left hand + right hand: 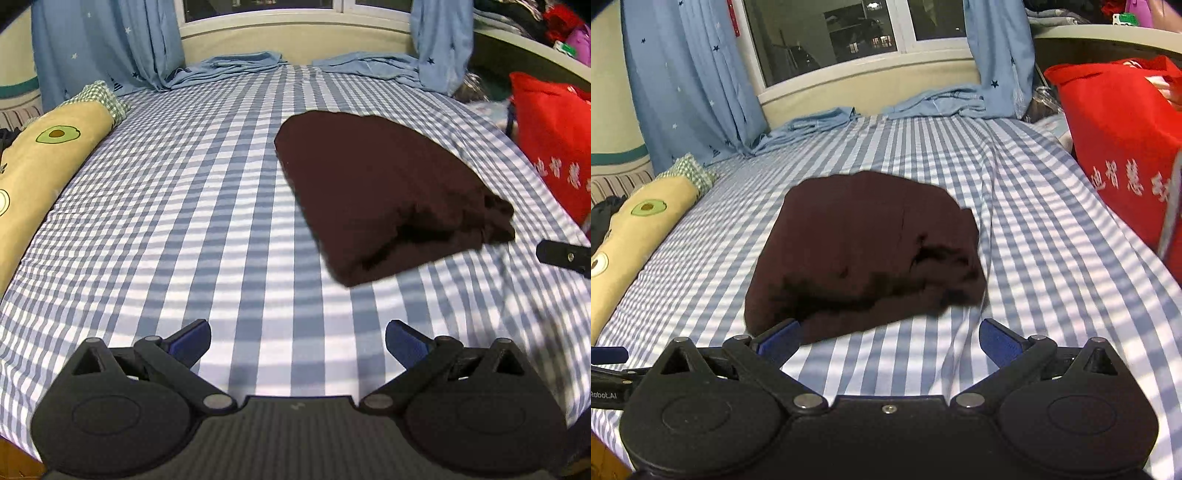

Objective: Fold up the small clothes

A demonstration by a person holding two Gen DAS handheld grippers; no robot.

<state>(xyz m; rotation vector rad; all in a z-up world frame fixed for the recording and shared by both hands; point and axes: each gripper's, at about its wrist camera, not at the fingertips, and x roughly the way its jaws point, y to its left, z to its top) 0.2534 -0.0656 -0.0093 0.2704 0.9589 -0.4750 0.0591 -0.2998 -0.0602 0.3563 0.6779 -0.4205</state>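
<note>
A dark maroon garment [384, 192] lies folded into a thick bundle on the blue-and-white checked bed sheet [184, 221]. It also shows in the right wrist view [864, 254], with rumpled layers at its near right corner. My left gripper [298, 341] is open and empty, above the sheet, to the near left of the garment. My right gripper [890, 339] is open and empty, just in front of the garment's near edge; its left fingertip [781, 338] is at that edge. Part of the right gripper [565, 256] shows at the right edge of the left wrist view.
A yellow avocado-print bolster [40, 166] lies along the bed's left side. A red bag [1126, 155] stands at the right edge. Blue star curtains [690, 85] hang at the far end, their hems pooled on the sheet under the window [849, 37].
</note>
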